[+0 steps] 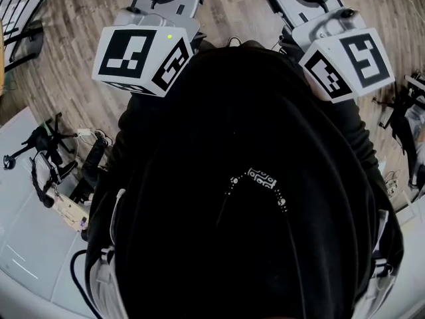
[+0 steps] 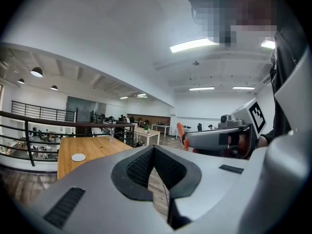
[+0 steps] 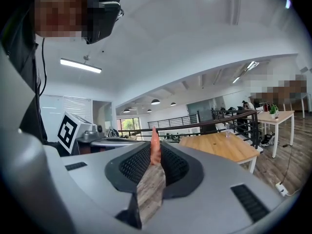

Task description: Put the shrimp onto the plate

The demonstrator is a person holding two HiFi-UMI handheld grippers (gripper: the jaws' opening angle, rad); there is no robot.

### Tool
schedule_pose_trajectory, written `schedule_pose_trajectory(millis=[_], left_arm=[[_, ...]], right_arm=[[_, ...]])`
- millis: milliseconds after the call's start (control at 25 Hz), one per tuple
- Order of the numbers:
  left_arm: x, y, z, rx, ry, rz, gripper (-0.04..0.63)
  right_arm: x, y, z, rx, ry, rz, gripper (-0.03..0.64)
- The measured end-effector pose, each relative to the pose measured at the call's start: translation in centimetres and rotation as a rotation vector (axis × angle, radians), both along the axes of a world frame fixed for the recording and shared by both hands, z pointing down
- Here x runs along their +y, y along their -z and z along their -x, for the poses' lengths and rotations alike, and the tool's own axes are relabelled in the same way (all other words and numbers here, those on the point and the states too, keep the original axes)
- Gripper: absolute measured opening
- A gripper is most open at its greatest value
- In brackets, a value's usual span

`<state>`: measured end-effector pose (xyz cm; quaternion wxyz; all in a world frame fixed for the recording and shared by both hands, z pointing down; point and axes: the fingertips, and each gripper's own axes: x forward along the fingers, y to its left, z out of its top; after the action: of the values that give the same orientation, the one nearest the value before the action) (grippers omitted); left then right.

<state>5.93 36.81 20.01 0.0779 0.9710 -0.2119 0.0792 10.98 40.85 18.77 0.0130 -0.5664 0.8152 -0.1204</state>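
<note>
An orange-pink shrimp stands upright between the pads of my right gripper, which is shut on it. In the left gripper view the same shrimp sticks out from the tip of the right gripper, held up at chest height. My left gripper is shut with nothing between its pads. Both marker cubes, left and right, show in the head view above a black-clad torso; the jaw tips run off the top edge there. I see no plate that I can be sure of.
A wooden table with a small white round disc on it stands beyond a black railing. A white table with cables and black gear lies at the left of the head view. Wood-plank floor is below.
</note>
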Motion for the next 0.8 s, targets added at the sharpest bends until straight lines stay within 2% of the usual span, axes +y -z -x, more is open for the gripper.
schedule_pose_trajectory(millis=[200,480,800], left_arm=[[0.6,-1.1,0.8,-0.026,0.026,0.021,-0.006],[-2.2,-1.3,3.9,-0.026,0.096,0.03,-0.006],[-5.5,-1.7,3.2,-0.011,0.088,0.038,-0.006]], right_arm=[[0.1,-0.7,0.3,-0.036,0.043,0.012,0.077],[-3.2,-0.5,2.4,-0.045,0.089,0.011,0.077],[-6.0,-1.3,2.4,-0.063,0.084,0.047,0.077]])
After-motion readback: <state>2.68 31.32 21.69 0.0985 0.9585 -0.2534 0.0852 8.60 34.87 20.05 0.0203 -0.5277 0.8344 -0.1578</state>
